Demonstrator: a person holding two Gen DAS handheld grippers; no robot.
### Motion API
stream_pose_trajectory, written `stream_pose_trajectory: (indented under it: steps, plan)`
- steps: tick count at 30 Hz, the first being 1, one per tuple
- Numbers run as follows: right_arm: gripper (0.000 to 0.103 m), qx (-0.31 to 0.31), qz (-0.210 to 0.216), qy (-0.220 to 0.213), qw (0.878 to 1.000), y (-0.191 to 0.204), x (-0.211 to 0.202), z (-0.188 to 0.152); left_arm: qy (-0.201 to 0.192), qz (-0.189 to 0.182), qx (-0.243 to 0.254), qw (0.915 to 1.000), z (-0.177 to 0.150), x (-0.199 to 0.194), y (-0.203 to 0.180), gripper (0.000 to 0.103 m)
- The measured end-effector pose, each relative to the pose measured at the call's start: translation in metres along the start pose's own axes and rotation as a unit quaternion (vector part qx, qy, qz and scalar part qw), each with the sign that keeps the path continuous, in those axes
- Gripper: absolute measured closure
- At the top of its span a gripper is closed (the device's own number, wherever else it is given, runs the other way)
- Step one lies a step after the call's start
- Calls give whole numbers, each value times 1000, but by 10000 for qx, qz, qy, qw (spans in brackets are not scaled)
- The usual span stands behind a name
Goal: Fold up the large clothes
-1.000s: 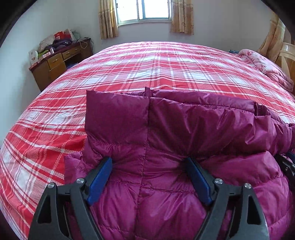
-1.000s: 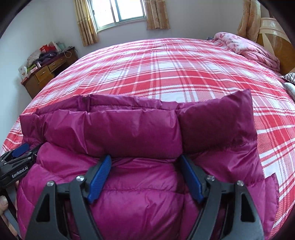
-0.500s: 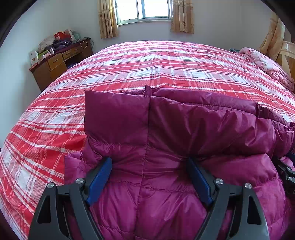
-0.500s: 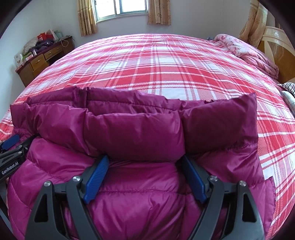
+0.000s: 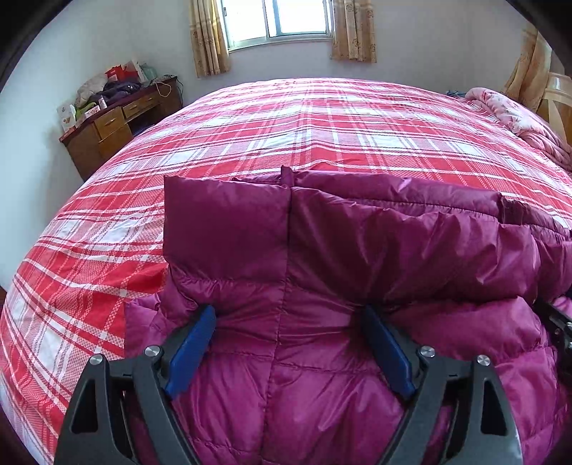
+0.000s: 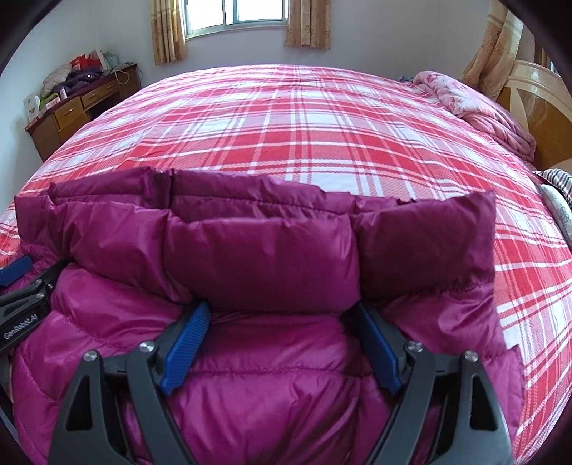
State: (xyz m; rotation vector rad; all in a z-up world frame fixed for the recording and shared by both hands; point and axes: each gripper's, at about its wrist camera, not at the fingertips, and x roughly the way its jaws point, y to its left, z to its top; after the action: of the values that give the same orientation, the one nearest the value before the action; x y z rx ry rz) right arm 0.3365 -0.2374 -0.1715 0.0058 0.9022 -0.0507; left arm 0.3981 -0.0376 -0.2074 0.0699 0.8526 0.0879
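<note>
Nearest, the left claw (image 5: 286, 322) and the right claw (image 6: 282, 318) each stand wide, blue pads pressed into one magenta down jacket (image 5: 321, 268) without pinching it. Over the last second both claws have barely moved, while the folded-over upper layer has crept slightly higher in view; I judge the fold is being pressed flat and is nearly set. The jacket lies at the near edge of the plaid-covered bed (image 6: 304, 125). Beyond it are one pink quilt (image 6: 475, 107), one cluttered wooden desk (image 5: 118, 121) and one window (image 5: 279, 18).
</note>
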Motion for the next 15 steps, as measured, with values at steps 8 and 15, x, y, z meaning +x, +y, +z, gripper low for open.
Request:
stream_pose_trajectory:
  steps: [8, 15]
  plan:
    - [18, 22, 289, -353, 9990, 45, -41, -11, -1, -79, -75, 9999, -1, -1, 4, 16]
    - [17, -78, 69, -258, 9996, 52, -13, -19, -12, -90, -101, 9999, -1, -2, 4, 16]
